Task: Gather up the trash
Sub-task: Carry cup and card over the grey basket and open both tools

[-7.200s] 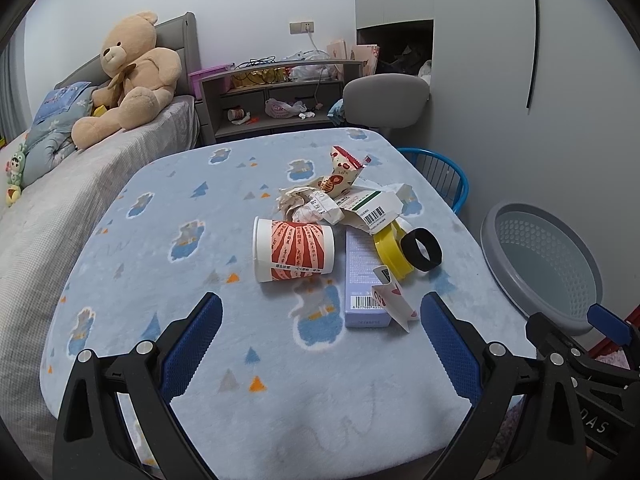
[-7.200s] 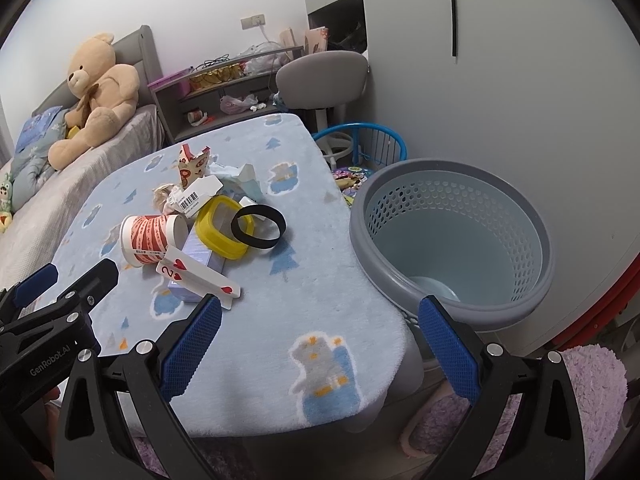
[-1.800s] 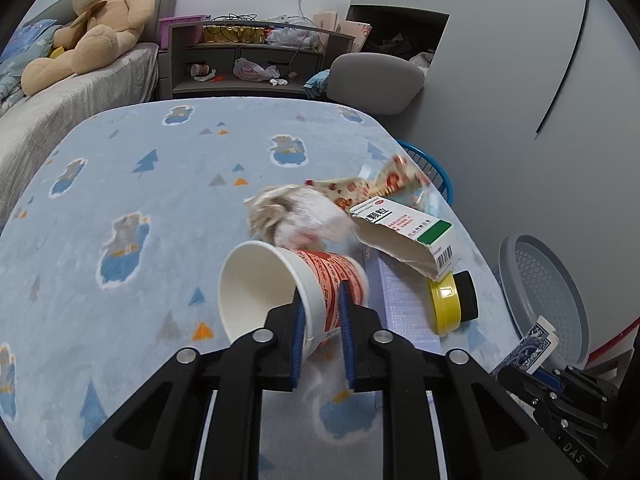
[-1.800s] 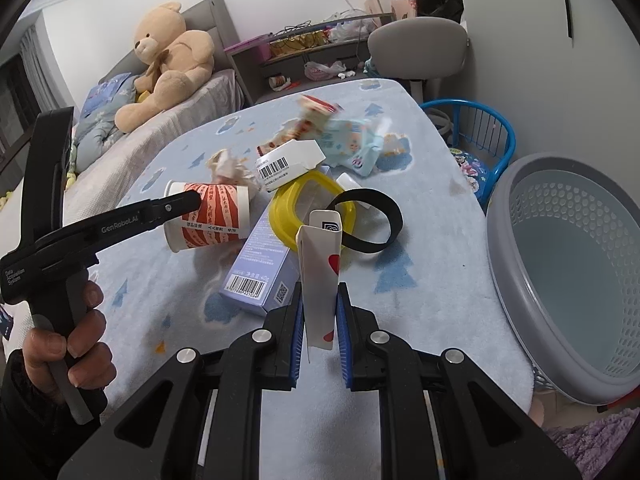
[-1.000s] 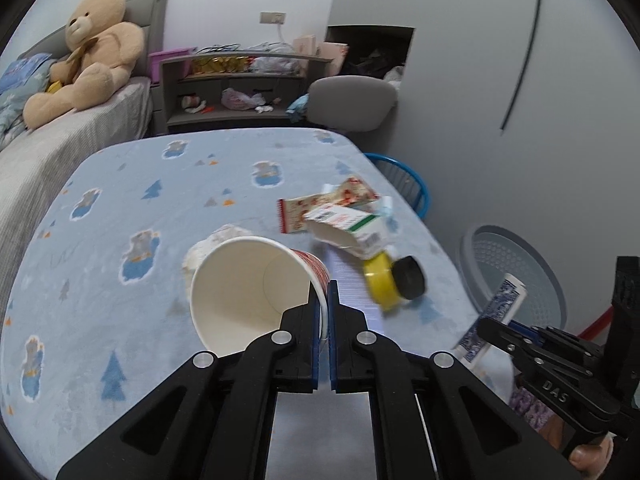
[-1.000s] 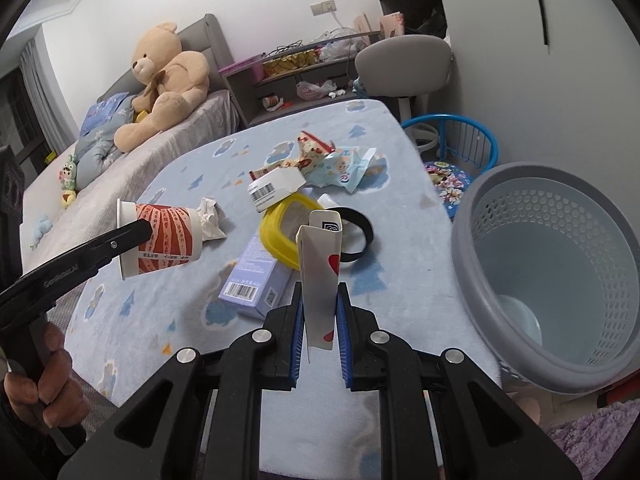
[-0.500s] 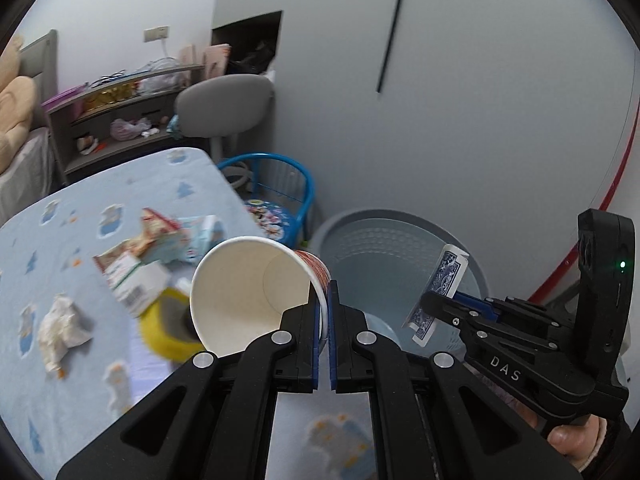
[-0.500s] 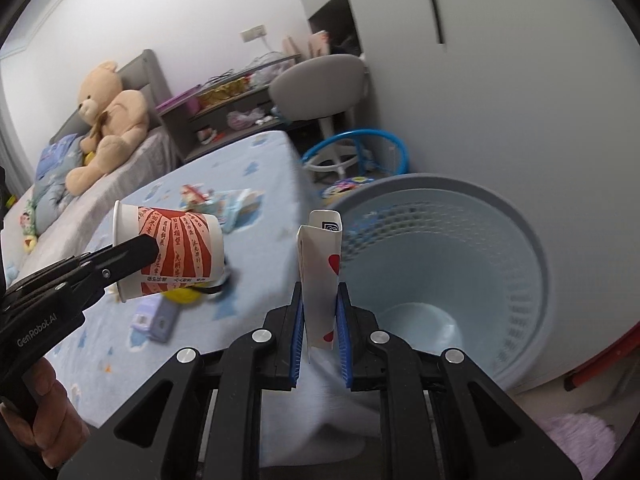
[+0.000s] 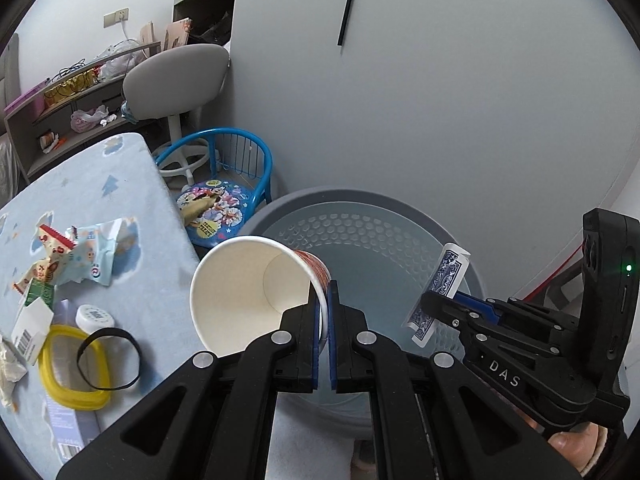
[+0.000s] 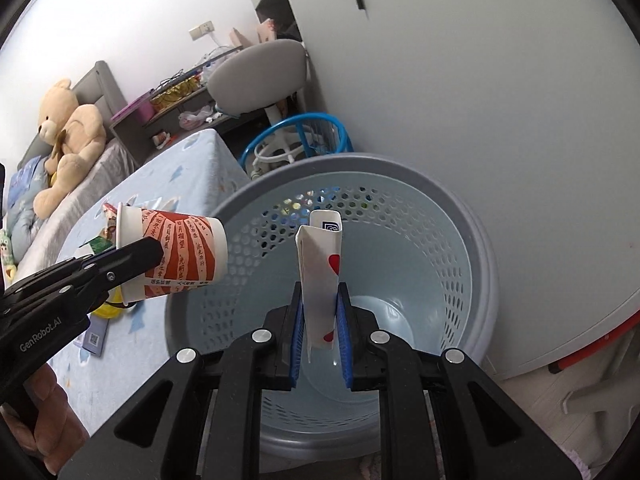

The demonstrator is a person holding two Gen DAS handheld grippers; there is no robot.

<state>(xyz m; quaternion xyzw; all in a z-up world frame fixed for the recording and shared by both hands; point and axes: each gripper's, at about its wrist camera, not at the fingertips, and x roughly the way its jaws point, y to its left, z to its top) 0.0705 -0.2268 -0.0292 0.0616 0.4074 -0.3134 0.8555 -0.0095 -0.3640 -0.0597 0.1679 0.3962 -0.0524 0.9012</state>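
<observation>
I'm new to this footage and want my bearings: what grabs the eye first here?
Two pinched pieces of trash hang over the round grey perforated basket on the floor: the left gripper clamps the rim of a red-striped paper cup, and the right gripper holds a folded playing-card box. More litter lies on the blue patterned table beside the basket.

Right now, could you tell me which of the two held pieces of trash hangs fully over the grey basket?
The folded playing-card box in the right tool; it sits over the grey perforated basket, while the red-and-white paper cup hangs at its rim.
</observation>
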